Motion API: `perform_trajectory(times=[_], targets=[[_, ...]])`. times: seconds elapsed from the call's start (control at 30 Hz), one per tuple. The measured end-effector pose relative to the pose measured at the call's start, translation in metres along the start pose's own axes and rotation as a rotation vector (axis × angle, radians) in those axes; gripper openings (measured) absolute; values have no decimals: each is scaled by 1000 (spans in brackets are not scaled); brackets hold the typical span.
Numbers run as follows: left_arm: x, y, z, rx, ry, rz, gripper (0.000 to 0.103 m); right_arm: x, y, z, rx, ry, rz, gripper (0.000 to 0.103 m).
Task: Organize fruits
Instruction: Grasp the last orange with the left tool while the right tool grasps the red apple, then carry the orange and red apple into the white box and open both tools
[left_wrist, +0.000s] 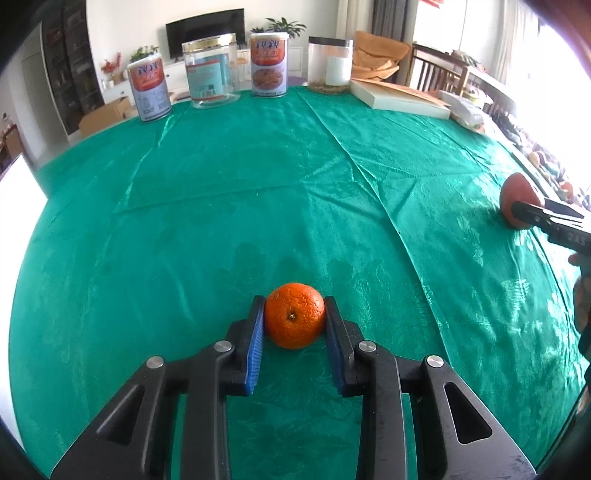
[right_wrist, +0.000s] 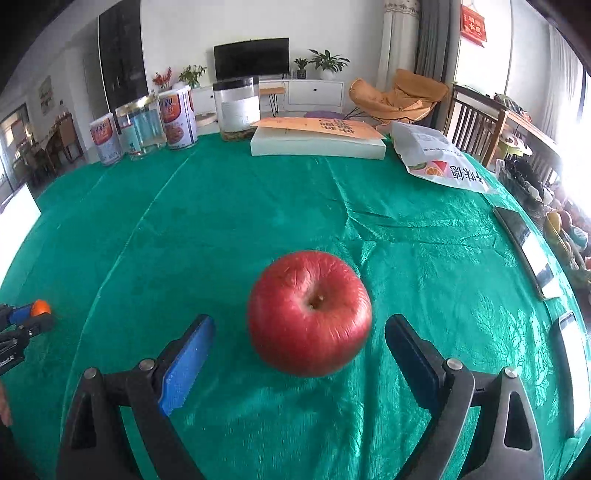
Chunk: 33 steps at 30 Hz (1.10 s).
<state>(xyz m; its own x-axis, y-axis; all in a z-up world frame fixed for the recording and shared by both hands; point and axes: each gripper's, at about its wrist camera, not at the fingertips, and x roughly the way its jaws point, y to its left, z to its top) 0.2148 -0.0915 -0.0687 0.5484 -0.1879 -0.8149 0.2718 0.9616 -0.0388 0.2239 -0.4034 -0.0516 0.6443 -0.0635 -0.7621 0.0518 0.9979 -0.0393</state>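
Up close in the left wrist view, the left tongs squeeze a small orange from both sides, with the blue pads pressed on its skin. The orange sits on the green cloth that covers the counter, stem end facing the camera. Far off to the right edge, this view catches only a bit of the apple, half hidden behind a black finger of the other tongs. At the back edge of the counter stand two tins with orange labels, a clear jar between them, a see-through tub and a flat white box. In the right wrist view, the right tongs are nearest, and they stand wide open. The big red apple rests on the cloth between the two fingers, and there is a gap on each side, so neither pad touches it. Here the whole apple shows, stem dip up. At the far left edge, only a tiny bit of the orange peeks out from the left tongs. This view also shows a white snack bag at the back right and a dark phone lying flat near the right edge. Nothing lies between the apple and the orange.
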Motion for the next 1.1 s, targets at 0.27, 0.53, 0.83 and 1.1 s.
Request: perform_trajectory(times=[0.27, 0.53, 0.83, 1.1], targets=[[-27, 15, -7, -33, 56, -73, 29, -2, -10, 11, 127, 121, 113, 68], [-155, 86, -17, -65, 36, -169, 29, -62, 82, 24, 131, 224, 510, 68], [-246, 296, -17, -310, -23, 73, 29, -140, 380, 88, -269, 186, 845, 68], [-160, 421, -63, -552, 153, 203, 29, -107, 607, 100, -598, 173, 729, 68]])
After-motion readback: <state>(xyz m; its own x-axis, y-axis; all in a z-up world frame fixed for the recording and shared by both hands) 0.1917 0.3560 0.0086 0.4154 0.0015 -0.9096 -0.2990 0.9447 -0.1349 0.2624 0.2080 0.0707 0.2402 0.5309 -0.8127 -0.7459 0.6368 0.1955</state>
